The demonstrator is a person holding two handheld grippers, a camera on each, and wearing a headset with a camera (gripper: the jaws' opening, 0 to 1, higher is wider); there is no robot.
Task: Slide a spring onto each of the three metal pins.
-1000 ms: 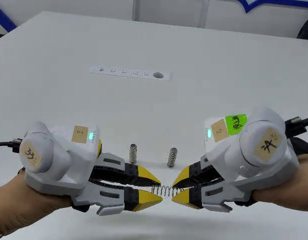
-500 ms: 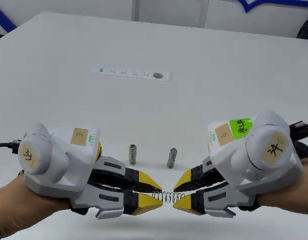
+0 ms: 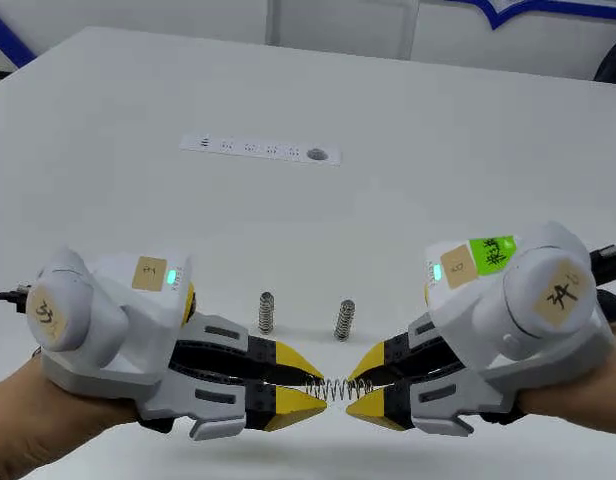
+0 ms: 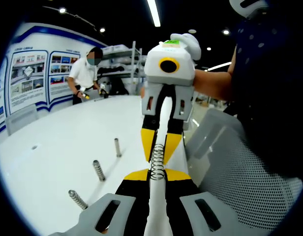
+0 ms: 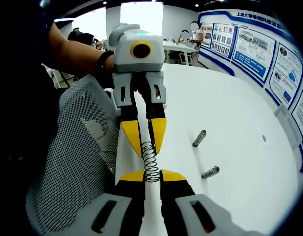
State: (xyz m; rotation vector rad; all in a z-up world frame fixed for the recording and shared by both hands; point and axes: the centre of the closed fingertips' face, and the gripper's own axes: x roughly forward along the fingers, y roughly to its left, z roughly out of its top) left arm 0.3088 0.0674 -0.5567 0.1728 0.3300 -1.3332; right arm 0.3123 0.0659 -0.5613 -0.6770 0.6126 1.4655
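1. Holding the third spring (image 3: 334, 388) level above the table's (image 3: 108, 120) near edge: left gripper (image 3: 318, 388) and right gripper (image 3: 350, 391), each with its jaws narrowed onto one end.
2. Both grippers have sunk slightly within the last second. The two-ended grip is unchanged, so the spring probably remains to be passed to one side.
3. Upright spring (image 3: 266, 311) and leaning spring (image 3: 344, 318), just behind, appear seated on pins.
4. Bare pin (image 4: 117, 147), in line with them, is judged the last to fill.
5. Power strip (image 3: 260, 149), toward the far edge.

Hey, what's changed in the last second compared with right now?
Both grippers sank slightly toward the table: the left gripper a little, the right gripper more, drifting outward. Both still clamp the spring between them. The two springs on the pins have not moved.
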